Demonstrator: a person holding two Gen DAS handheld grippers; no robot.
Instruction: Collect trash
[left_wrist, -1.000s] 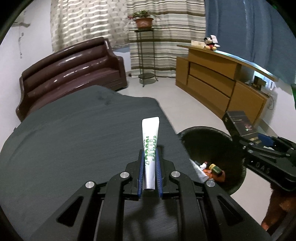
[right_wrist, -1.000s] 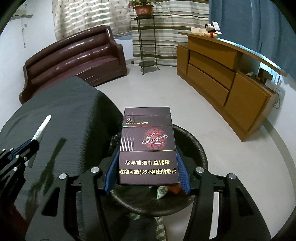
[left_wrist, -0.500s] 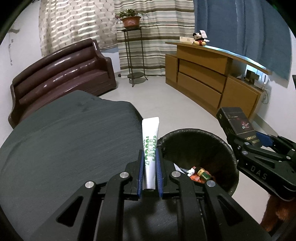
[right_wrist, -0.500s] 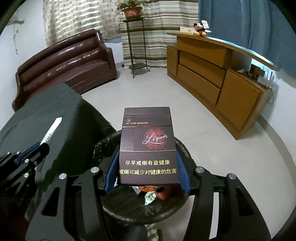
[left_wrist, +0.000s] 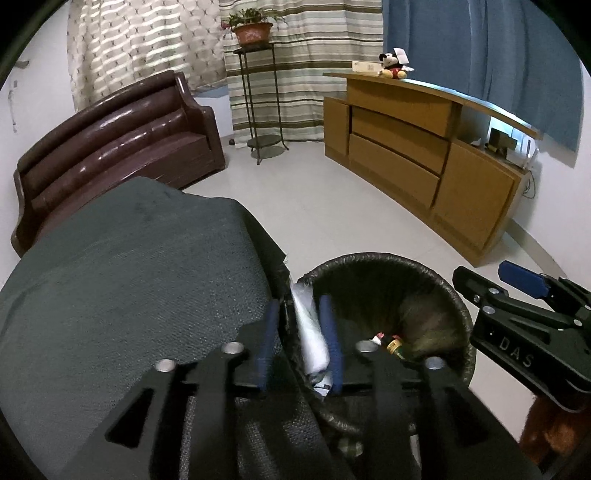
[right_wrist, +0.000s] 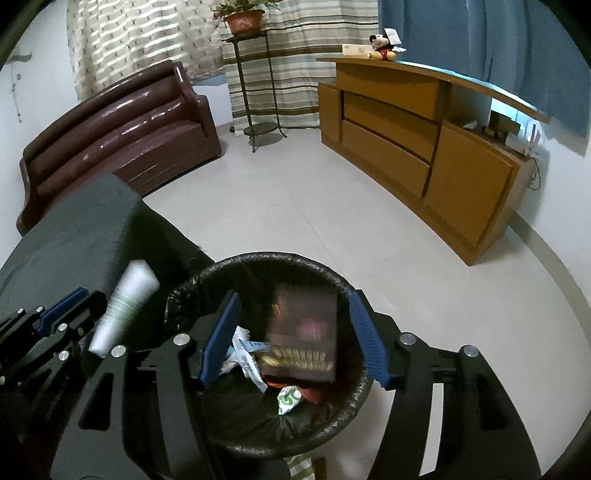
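Note:
A black-lined trash bin (right_wrist: 258, 260) stands on the floor beside a table with a dark cloth (left_wrist: 110, 288). My right gripper (right_wrist: 293, 338) is open above the bin. The dark cigarette box (right_wrist: 303, 332), blurred, is loose between its fingers and falling into the bin. My left gripper (left_wrist: 299, 345) is open at the bin's left rim (left_wrist: 369, 258). The white and green tube (left_wrist: 312, 343), blurred, is loose between its fingers; it also shows in the right wrist view (right_wrist: 123, 308). Wrappers and a small bottle (left_wrist: 393, 345) lie in the bin.
A brown leather sofa (left_wrist: 110, 147) stands at the back left. A metal plant stand (left_wrist: 258, 110) stands by the striped curtains. A long wooden cabinet (left_wrist: 424, 155) runs along the right wall. Pale tiled floor (right_wrist: 332, 206) surrounds the bin.
Both grippers opened over the bin. The cigarette box left the right gripper and is dropping. The tube came loose from the left gripper, which moved right to the bin's rim.

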